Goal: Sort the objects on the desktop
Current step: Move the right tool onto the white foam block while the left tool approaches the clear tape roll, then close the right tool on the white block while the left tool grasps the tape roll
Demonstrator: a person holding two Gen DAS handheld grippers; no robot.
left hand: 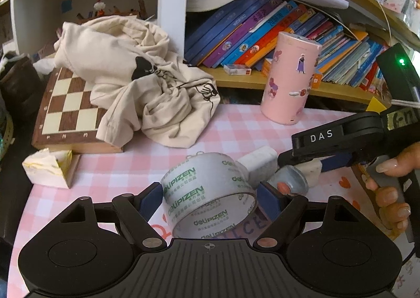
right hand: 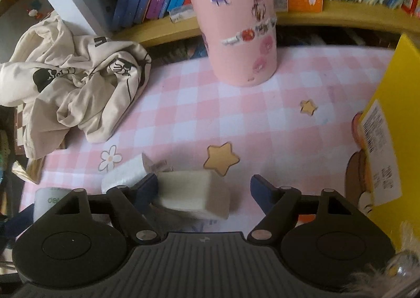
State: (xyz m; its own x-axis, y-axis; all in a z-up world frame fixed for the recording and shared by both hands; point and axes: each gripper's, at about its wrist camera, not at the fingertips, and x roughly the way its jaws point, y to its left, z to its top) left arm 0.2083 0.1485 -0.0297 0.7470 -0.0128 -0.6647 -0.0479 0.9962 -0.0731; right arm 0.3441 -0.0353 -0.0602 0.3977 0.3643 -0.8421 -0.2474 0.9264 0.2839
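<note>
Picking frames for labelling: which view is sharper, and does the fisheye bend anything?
Left wrist view: crisp, print on the tape roll readable, shelf bowed. Right wrist view: softer, white block between the right tongs smeared, barcode label on the yellow box illegible.

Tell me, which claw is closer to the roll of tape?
The left. The left claw has its open jaws on either side of the roll of tape. The right claw sits off to the tape's right, open around a white block.

Pink-and-white checked tablecloth [right hand: 262, 119], pink stickered tumbler [left hand: 291, 77], cream shirt [left hand: 136, 77], brown-and-cream chessboard [left hand: 68, 108], seemingly off-white block [right hand: 194, 193].
</note>
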